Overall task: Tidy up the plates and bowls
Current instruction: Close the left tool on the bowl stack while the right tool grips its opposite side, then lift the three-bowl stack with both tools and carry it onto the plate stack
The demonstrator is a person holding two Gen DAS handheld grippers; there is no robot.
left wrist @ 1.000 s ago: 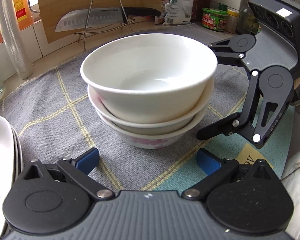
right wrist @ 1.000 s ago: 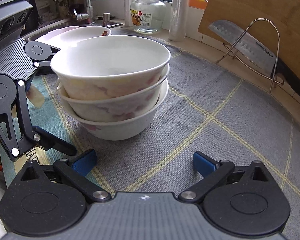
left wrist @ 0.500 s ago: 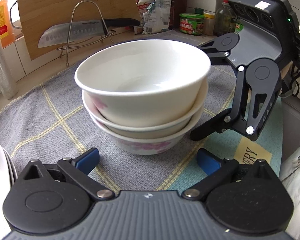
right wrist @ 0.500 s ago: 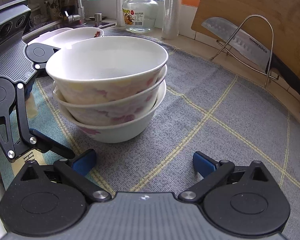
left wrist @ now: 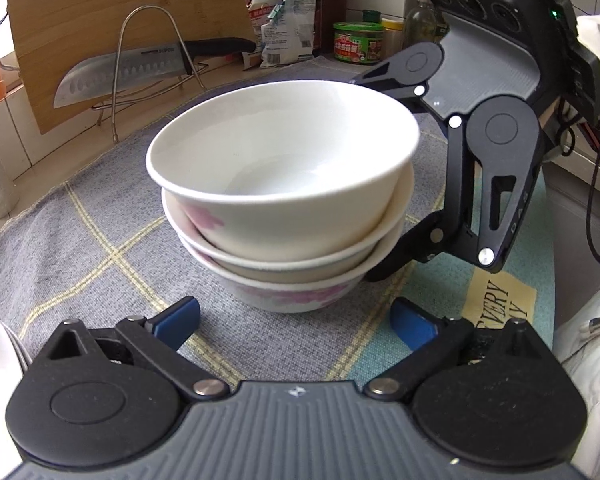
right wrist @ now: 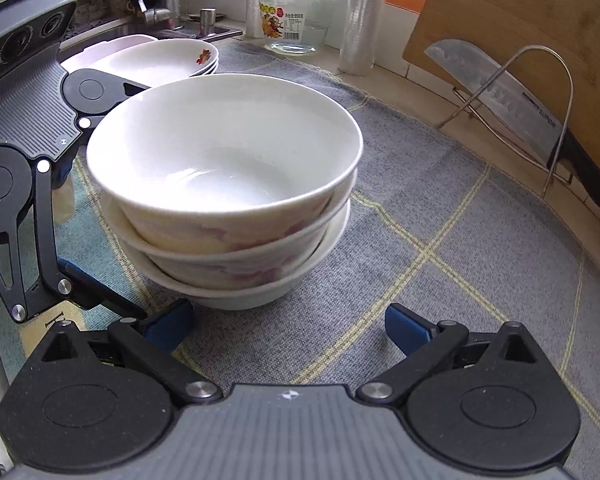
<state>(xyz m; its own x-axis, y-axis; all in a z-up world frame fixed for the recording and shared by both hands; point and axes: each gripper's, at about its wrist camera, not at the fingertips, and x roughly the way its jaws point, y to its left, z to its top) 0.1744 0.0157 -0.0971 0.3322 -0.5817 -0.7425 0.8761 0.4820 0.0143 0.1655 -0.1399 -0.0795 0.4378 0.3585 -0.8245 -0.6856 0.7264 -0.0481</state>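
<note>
Three nested white bowls (left wrist: 284,204) with pink flowers, stacked on a grey checked mat (left wrist: 80,240). Left gripper (left wrist: 296,322) angled steeply down just short of the stack, blue pads spread, jaws just narrowing a little, nothing between them. Right gripper (right wrist: 288,326) tilted down the same way from the other side, released, pads wide apart and empty. Stacked plates (right wrist: 156,58) beyond, near the sink.

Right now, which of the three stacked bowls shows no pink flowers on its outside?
None is fully plain, but the top bowl comes closest, with one faint pink patch low on its wall. The middle bowl and bottom bowl show more pink print.
</note>
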